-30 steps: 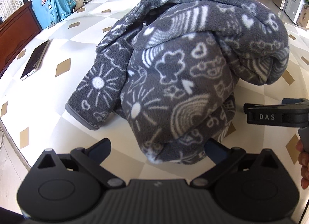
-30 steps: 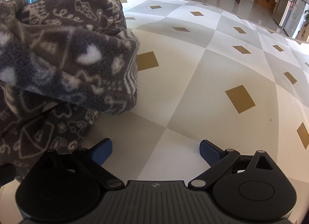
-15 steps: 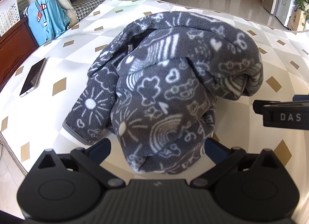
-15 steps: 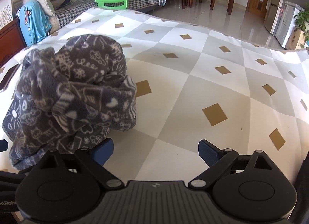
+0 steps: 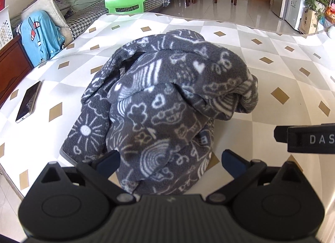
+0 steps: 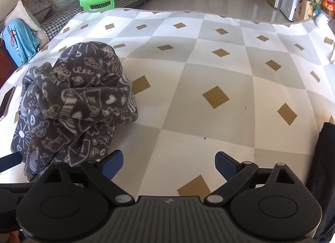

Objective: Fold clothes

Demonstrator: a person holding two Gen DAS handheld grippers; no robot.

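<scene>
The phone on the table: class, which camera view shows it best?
The left wrist view: the phone lies whole on the table, left of the fleece garment. The right wrist view shows only a sliver at its left edge.

The garment (image 5: 167,104) is fuzzy, matt fleece. The table covering (image 6: 219,117) looks like smooth printed cloth, perhaps vinyl. Gripper bodies are matt black plastic; the phone (image 5: 28,101) near the left edge is glossy.

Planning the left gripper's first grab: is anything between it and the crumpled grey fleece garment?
Nothing visible. The open left gripper faces the grey fleece garment directly, the near edge of the heap between its fingers. The phone lies off to the left on the tablecloth.
</scene>
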